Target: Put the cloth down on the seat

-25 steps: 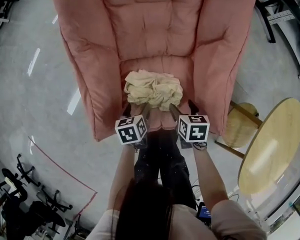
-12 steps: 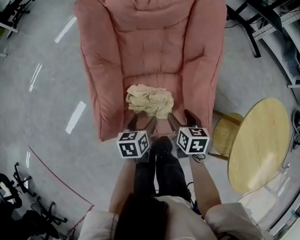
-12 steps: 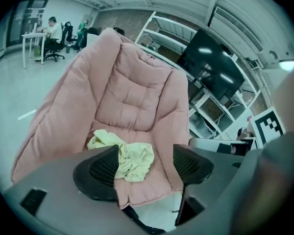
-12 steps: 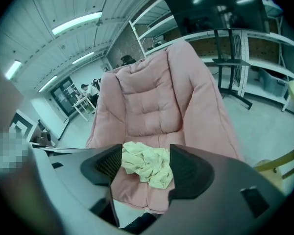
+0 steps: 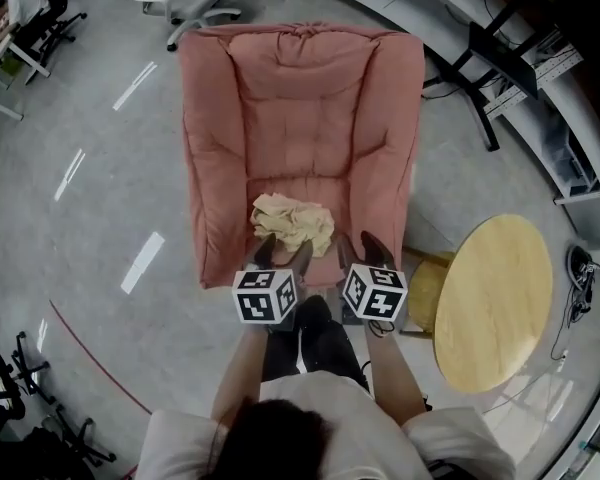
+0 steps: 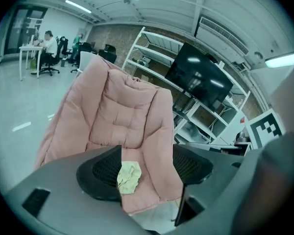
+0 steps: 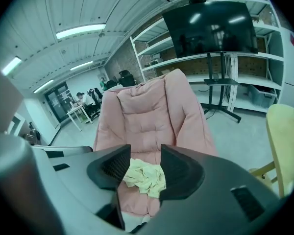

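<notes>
Looking down from my head, I see the crumpled cream cloth [image 5: 292,225] lying on the seat [image 5: 300,182] of the pink armchair [image 5: 305,98]. My left tool [image 5: 283,251] and right tool [image 5: 362,250] are near the seat's front edge, not touching the cloth. Along my left tool [image 6: 147,168], the jaws stand wide apart and empty, and the cloth [image 6: 129,176] lies on the seat beyond them. Along my right tool [image 7: 139,168], the jaws have just been closing but are apart, gripping nothing, and the cloth [image 7: 146,176] lies beyond the gap.
</notes>
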A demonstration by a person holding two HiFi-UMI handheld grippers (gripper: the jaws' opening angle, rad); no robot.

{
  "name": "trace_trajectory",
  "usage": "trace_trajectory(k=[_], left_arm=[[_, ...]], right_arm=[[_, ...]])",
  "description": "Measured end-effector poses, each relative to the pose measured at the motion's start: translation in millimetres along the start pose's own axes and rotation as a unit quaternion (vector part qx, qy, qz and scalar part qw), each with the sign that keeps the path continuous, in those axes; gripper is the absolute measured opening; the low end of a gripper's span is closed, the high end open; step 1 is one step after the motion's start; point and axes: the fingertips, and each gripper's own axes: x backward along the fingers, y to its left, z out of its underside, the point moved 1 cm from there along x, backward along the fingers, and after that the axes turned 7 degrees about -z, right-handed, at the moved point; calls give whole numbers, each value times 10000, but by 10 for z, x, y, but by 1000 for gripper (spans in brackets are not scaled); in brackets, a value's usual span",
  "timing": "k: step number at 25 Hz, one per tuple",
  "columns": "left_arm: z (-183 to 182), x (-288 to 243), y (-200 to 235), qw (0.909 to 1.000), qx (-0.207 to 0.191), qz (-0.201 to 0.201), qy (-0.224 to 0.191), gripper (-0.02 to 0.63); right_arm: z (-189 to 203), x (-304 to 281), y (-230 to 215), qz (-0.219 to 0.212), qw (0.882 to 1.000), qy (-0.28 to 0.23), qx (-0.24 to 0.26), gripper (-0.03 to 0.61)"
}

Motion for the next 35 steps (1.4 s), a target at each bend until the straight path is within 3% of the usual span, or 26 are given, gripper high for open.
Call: trace_trajectory(k=[9,12,15,18,21,31,35], left_arm=[[-144,356,-424,9986,-23,482,-220,311],[-243,452,-464,9981,-185,482,-339,276],[-321,539,-396,9982,-79,243,-536,217],[-336,617,-294,9981,103,-90,-605,118],[-337,713,-355,9977,10,-75,-677,67],[-411,882,-559,9964,-324,224,-752,38],[-351,881,-544,9979,-336,61,-547,37]], right_arm=[[-72,260,438,-231,9994,-10,266,145],[-143,337,600,-414,9986,-135,315,81],[-200,418,681,-507,9979,-207,357,60],[-230,498,737,-549,9975,-165,420,52],[-221,598,722,-421,9976,-134,539,42],[-326,685,931,-459,9951,-258,840,32],[-338,725,1004,-501,9943,-290,893,30]])
